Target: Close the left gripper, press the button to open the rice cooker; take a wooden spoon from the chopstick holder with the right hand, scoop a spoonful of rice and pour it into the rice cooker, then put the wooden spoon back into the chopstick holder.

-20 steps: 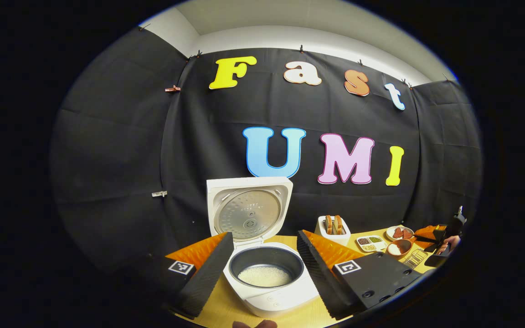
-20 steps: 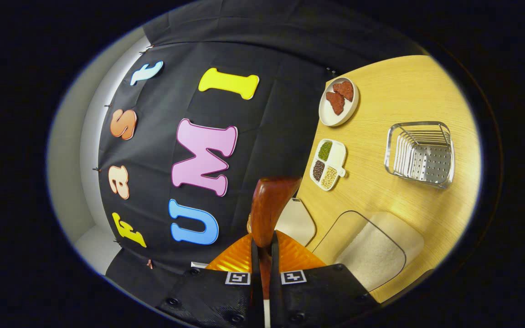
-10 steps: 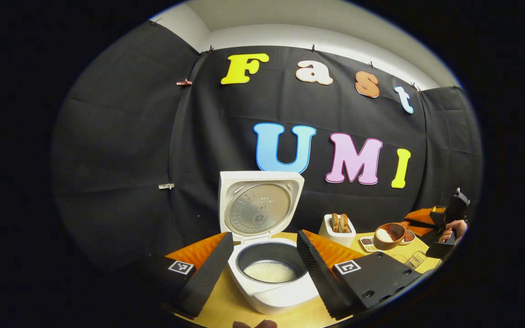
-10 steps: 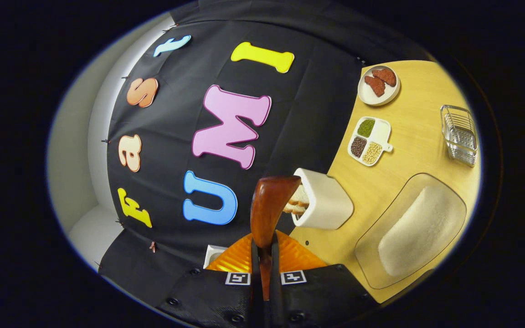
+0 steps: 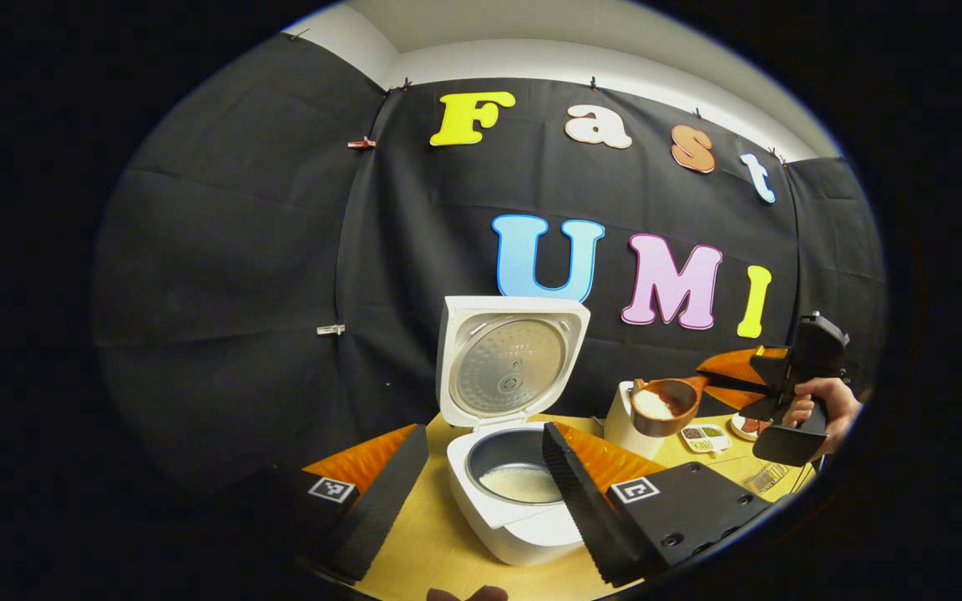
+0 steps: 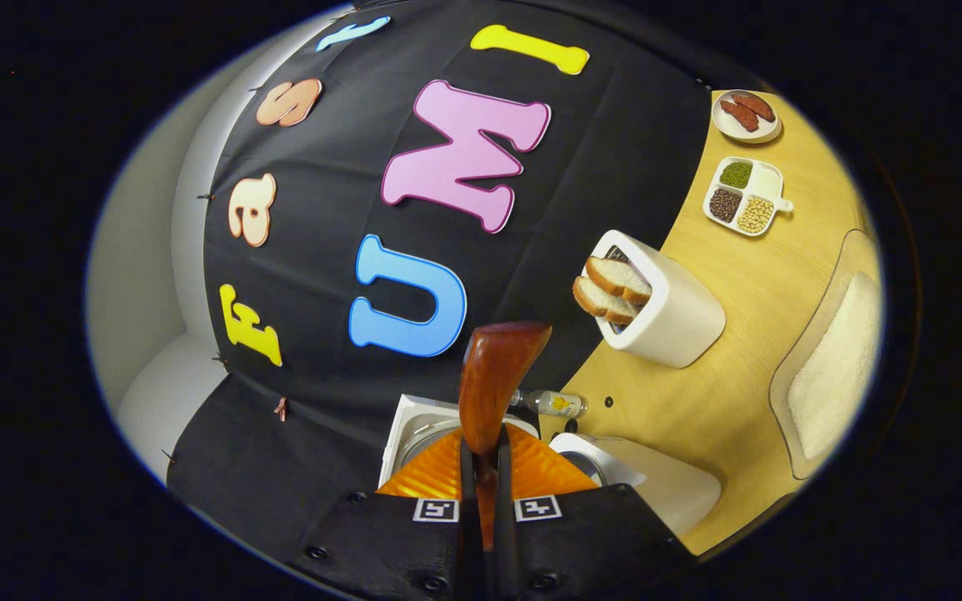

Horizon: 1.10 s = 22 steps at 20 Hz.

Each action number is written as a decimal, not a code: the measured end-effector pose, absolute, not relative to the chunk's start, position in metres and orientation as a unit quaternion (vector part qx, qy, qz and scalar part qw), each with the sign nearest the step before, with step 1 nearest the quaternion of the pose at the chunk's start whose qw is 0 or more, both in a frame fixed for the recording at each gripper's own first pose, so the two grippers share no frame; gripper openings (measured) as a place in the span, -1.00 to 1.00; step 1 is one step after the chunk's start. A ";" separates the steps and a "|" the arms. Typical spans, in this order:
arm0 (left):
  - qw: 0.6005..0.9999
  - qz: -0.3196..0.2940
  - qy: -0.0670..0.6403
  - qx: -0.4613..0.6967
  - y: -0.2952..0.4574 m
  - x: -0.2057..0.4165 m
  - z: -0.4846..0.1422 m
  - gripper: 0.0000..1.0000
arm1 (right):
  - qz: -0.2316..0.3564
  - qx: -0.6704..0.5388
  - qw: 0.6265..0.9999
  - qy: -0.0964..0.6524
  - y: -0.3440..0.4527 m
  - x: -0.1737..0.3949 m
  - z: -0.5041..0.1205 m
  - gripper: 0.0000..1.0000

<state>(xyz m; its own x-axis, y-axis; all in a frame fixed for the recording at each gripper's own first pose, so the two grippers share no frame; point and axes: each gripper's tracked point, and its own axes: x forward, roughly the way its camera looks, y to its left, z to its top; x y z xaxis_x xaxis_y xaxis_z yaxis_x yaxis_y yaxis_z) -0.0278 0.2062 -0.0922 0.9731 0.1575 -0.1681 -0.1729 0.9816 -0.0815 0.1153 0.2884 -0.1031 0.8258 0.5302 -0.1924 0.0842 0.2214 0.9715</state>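
Right tool (image 6: 482, 467) round smooth wooden spoon (image 6: 493, 376)

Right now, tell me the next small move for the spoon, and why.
Probably carry the spoon a little farther left, until its bowl is over the pot. The right gripper holds it loaded with rice, level, beside the toaster; the cooker lid is open.

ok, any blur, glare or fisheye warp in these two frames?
Left gripper view: sharp; the rice cooker lid's metal plate shows mild sheen, and the edges bow. Right gripper view: sharp, strong barrel warp curves the table edge; the close wooden spoon looks slightly soft.
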 end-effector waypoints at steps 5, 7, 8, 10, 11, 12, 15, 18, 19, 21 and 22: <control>0.992 0.080 0.085 -0.048 0.212 -0.034 -0.096 0.90 | 0.170 0.541 0.786 0.247 0.336 0.124 -0.100 -0.82; 0.992 0.079 0.084 -0.044 0.215 -0.034 -0.095 0.90 | 0.175 0.511 0.806 0.242 0.349 0.131 -0.098 -0.82; 0.992 0.079 0.084 -0.045 0.217 -0.034 -0.094 0.91 | 0.177 0.490 0.820 0.238 0.354 0.133 -0.099 -0.81; 0.992 0.077 0.085 -0.047 0.218 -0.035 -0.095 0.90 | 0.183 0.438 0.849 0.232 0.363 0.137 -0.104 -0.82; 0.992 0.076 0.087 -0.048 0.218 -0.036 -0.098 0.90 | 0.189 0.417 0.859 0.227 0.367 0.137 -0.106 -0.82; 0.992 0.076 0.088 -0.050 0.219 -0.038 -0.098 0.92 | 0.195 0.398 0.868 0.225 0.371 0.136 -0.106 -0.82; 0.991 0.077 0.092 -0.052 0.225 -0.040 -0.101 0.91 | 0.211 0.348 0.888 0.214 0.383 0.136 -0.106 -0.82; 0.991 0.079 0.096 -0.056 0.228 -0.040 -0.104 0.91 | 0.231 0.295 0.907 0.193 0.395 0.137 -0.101 -0.82; 0.990 0.079 0.098 -0.059 0.230 -0.039 -0.107 0.91 | 0.238 0.276 0.913 0.185 0.399 0.137 -0.099 -0.82; 0.990 0.081 0.099 -0.064 0.233 -0.039 -0.109 0.92 | 0.252 0.237 0.923 0.171 0.405 0.134 -0.098 -0.82; 0.989 0.080 0.101 -0.068 0.233 -0.038 -0.110 0.92 | 0.262 0.213 0.927 0.163 0.410 0.131 -0.095 -0.82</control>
